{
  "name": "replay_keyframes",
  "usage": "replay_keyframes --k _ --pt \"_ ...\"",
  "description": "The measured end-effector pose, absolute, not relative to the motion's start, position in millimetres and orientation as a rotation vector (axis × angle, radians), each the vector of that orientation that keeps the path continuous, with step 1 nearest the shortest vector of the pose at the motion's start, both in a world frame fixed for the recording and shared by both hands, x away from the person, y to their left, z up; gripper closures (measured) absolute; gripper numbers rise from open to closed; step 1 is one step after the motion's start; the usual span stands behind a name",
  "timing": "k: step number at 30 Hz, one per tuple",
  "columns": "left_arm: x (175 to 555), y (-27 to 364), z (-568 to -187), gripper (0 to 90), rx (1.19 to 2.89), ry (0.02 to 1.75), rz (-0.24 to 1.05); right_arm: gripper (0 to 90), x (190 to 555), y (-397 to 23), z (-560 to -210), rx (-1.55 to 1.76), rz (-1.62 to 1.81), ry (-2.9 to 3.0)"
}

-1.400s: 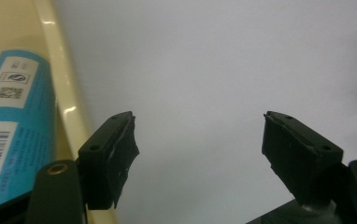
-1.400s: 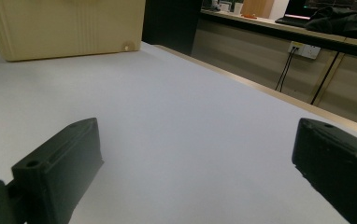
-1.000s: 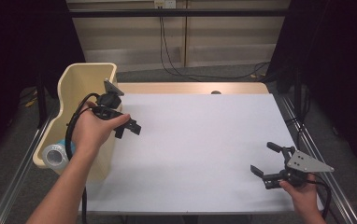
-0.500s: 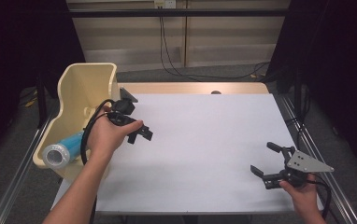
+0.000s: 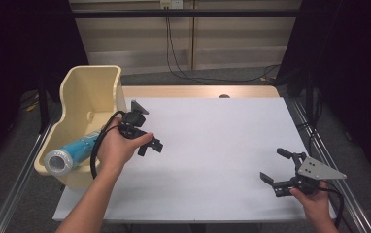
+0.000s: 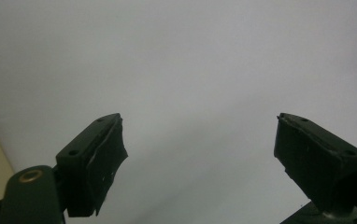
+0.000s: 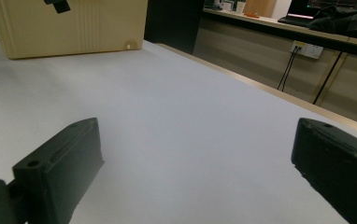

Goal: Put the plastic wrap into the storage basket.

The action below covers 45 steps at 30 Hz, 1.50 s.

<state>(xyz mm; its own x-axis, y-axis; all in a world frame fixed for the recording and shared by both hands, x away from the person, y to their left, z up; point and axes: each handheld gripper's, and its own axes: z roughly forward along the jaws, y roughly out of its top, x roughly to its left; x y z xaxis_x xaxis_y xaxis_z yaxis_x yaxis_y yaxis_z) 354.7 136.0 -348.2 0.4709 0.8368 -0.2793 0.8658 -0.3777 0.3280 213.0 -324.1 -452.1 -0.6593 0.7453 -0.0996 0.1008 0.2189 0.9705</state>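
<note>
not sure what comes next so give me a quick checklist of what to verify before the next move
1. Left gripper empty: ok, jaws wide apart over the bare white table sheet.
2. Right gripper empty: ok, jaws apart, nothing between them in the right gripper view.
3. Blue cylinder inside the cream bin: ok, it lies on its side with its silver end toward the bin's near end.
4. Cylinder settled and stable: cannot tell.
5. Left hand away from the bin: ok, it is over the sheet beside the bin.
6. Cables free of snags: cannot tell.
</note>
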Motion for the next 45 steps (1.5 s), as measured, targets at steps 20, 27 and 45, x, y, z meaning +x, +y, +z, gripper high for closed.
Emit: replay_keyframes --k 20,27,45 --pt "344 130 -388 14.4 2.347 1.403 -0.078 1.1 213 -325 -452 0.776 1.466 1.934" --pt "340 128 -404 14.3 2.361 1.396 -0.084 1.1 213 -324 -452 0.774 1.465 1.935" --pt "317 125 -439 12.3 2.177 1.189 0.134 1.2 213 -324 -452 0.77 1.462 1.937"
